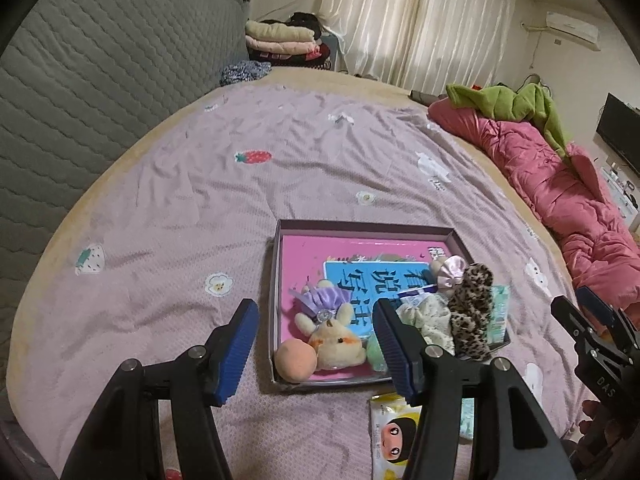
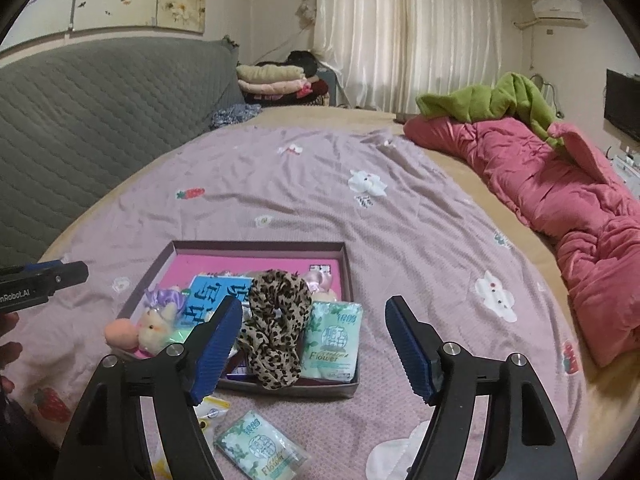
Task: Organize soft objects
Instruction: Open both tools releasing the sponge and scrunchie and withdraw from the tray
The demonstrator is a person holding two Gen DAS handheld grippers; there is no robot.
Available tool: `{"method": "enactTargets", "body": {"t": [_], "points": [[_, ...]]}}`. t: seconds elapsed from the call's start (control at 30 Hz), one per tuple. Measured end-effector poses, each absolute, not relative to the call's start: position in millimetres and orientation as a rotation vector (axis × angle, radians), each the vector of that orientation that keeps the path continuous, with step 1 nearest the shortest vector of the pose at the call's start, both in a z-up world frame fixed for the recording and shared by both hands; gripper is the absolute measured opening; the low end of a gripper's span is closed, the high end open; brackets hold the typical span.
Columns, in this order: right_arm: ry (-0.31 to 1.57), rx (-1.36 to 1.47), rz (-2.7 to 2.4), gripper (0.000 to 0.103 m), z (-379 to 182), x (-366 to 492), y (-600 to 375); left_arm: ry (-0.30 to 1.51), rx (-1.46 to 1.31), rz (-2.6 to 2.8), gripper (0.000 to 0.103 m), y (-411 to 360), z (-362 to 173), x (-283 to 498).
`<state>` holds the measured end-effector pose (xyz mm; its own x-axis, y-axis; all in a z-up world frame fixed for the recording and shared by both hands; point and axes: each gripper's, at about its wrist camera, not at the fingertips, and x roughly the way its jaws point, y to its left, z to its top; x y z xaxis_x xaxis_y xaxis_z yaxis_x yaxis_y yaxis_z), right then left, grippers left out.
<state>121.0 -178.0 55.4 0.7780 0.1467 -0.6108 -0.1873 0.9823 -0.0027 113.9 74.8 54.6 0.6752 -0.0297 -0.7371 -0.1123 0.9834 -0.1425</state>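
A shallow box [image 1: 360, 227] with a pink floor lies on the bed. It holds a cream plush rabbit [image 1: 336, 336], an orange ball [image 1: 296, 360], a purple bow [image 1: 320, 300], a leopard-print scrunchie [image 1: 472, 312], a lace scrunchie [image 1: 424, 316] and a green tissue pack [image 2: 332, 344]. My left gripper [image 1: 316, 344] hangs open above the box's near left corner, with nothing between its pads. Above the box's near right side, my right gripper [image 2: 312, 344] is open too. The leopard scrunchie [image 2: 276, 320] lies below and beyond its fingers, untouched.
Outside the box, near its front edge, lie a second green tissue pack [image 2: 260, 448] and a tissue pack with a cartoon face [image 1: 396, 436]. A pink quilt [image 2: 560, 200] runs along the bed's right side. The grey headboard [image 1: 100, 80] stands at the left.
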Motion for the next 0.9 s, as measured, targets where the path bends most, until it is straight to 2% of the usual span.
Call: {"method": "enactTargets", "body": {"t": [0.9], "points": [[0.556,-0.062,0.236,0.076,97,54,-191,0.793,-0.152,-0.01,0.059,31,93,57]]}}
